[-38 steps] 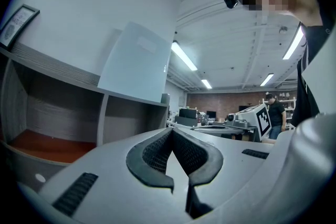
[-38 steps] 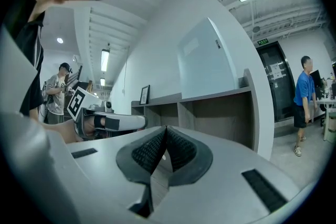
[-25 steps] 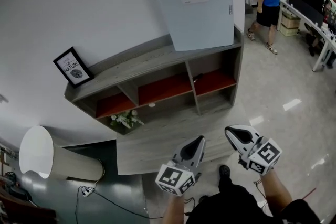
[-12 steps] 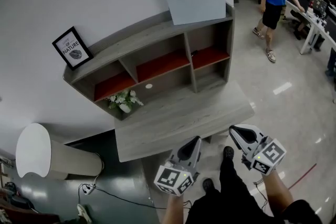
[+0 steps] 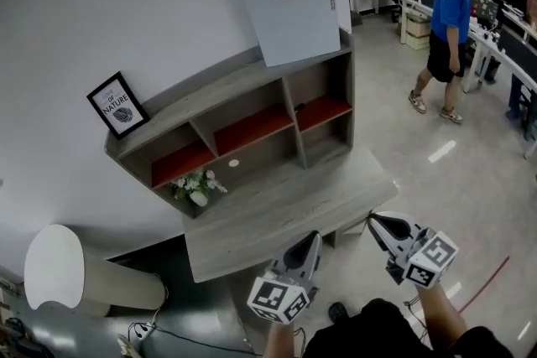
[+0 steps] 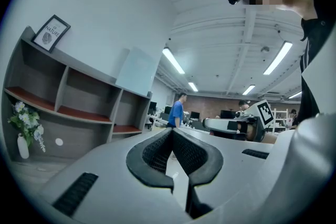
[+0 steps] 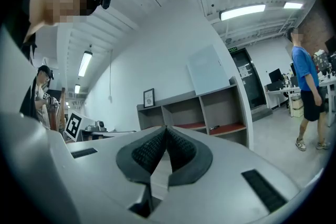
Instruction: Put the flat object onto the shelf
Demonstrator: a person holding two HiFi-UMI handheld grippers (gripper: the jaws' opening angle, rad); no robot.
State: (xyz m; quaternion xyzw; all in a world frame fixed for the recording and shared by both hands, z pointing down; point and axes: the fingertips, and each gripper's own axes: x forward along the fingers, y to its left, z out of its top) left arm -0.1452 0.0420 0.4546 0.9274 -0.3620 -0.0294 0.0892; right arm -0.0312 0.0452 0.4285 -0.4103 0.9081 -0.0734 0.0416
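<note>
The flat object is a large pale grey board (image 5: 289, 8); it stands on top of the wooden shelf unit (image 5: 243, 109) and leans against the white wall. The board also shows in the left gripper view (image 6: 137, 71) and the right gripper view (image 7: 210, 75). Both grippers hang low in the head view, well in front of the shelf and apart from it. My left gripper (image 5: 309, 243) is shut with nothing between its jaws (image 6: 170, 131). My right gripper (image 5: 375, 222) is likewise shut and empty (image 7: 166, 128).
A framed picture (image 5: 117, 105) stands on the shelf's top at left, and a small vase of flowers (image 5: 195, 187) below it. A low wooden table (image 5: 285, 210) lies between me and the shelf. A person in blue (image 5: 449, 29) walks at the right by office desks. A white cylinder (image 5: 59, 268) stands at left.
The person in blue has walked farther off to the right. Both grippers sit slightly lower in the head view, and the shelf has drifted left. The jaws stayed shut.
</note>
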